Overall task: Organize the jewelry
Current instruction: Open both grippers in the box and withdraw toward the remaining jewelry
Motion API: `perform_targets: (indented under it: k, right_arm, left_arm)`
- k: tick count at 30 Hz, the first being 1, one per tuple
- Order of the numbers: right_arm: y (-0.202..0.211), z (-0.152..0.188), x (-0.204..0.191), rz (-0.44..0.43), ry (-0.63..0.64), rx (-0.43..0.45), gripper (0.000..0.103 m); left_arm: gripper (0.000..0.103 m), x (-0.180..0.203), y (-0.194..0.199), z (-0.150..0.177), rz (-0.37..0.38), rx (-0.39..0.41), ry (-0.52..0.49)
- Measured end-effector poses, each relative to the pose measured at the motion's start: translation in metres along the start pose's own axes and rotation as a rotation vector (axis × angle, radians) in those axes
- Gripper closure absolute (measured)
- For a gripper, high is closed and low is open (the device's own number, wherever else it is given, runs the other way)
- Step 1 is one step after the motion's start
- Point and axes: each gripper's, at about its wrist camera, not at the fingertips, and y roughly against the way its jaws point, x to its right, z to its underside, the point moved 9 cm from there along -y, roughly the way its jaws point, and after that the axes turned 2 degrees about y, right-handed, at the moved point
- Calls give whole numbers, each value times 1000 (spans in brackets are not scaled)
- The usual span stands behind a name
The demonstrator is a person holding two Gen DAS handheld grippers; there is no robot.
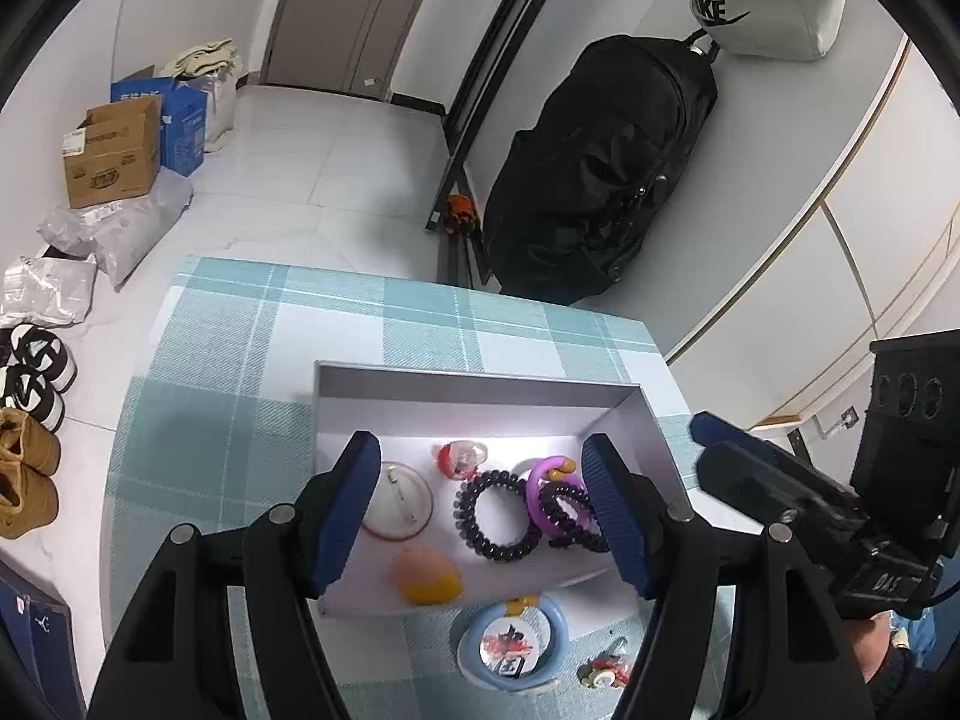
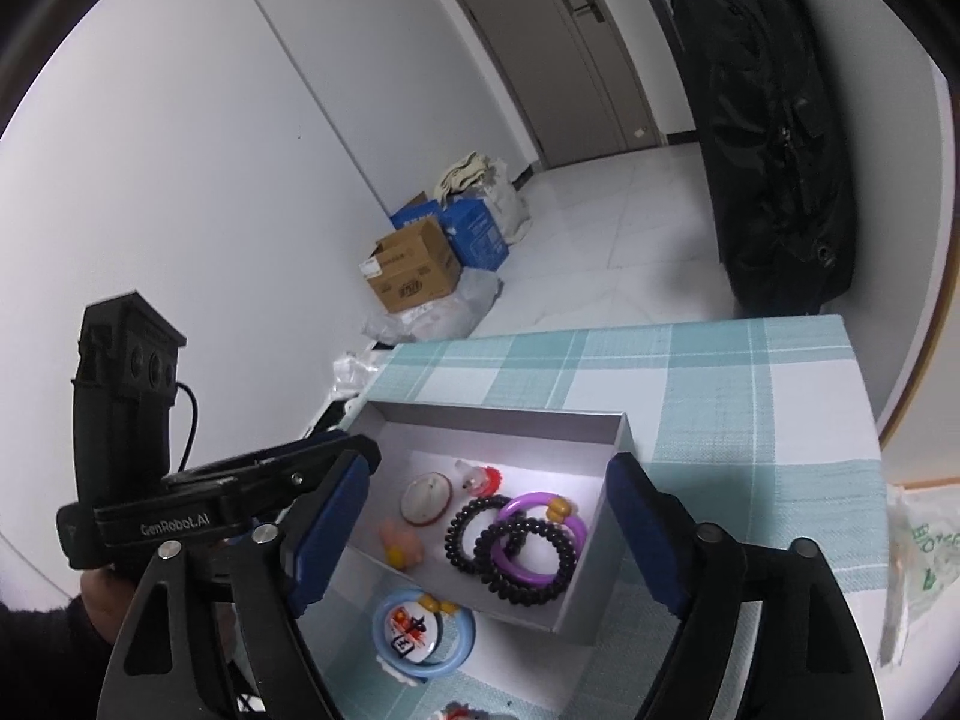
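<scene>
A grey box sits on the checked table. It holds two black coil hair ties, a purple ring, a round white badge, a red-and-clear ring and a pink-and-yellow piece. In front of the box lie a blue ring with a printed badge and a small colourful piece. My left gripper is open and empty above the box. My right gripper is open and empty above it too.
The table carries a teal checked cloth. A black bag stands beyond the table's far edge. Cardboard boxes and shoes are on the floor at left. A plastic bag lies at the table's right.
</scene>
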Motion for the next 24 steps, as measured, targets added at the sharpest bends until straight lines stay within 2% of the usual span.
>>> perform_targets:
  k: [2, 6, 10, 15, 17, 19, 24]
  right_arm:
    - [4, 0, -1, 4, 1, 15, 16]
    - [14, 1, 0, 20, -2, 41, 7]
    - [25, 6, 2, 37, -30, 63, 6]
    - [41, 20, -4, 42, -47, 70, 4]
    - [45, 24, -8, 47, -32, 70, 2]
    - [49, 31, -10, 49, -27, 63, 2]
    - [54, 47, -11, 74, -26, 35, 2]
  left_arm:
    - [38, -2, 4, 2, -3, 10, 3]
    - [38, -3, 12, 7, -15, 30, 2]
    - [38, -3, 25, 13, -16, 60, 6]
    - [37, 0, 35, 25, -52, 71, -15]
    - [35, 1, 38, 31, -68, 74, -32]
    - [27, 0, 42, 38, -86, 79, -40]
    - [25, -3, 49, 50, -124, 84, -59]
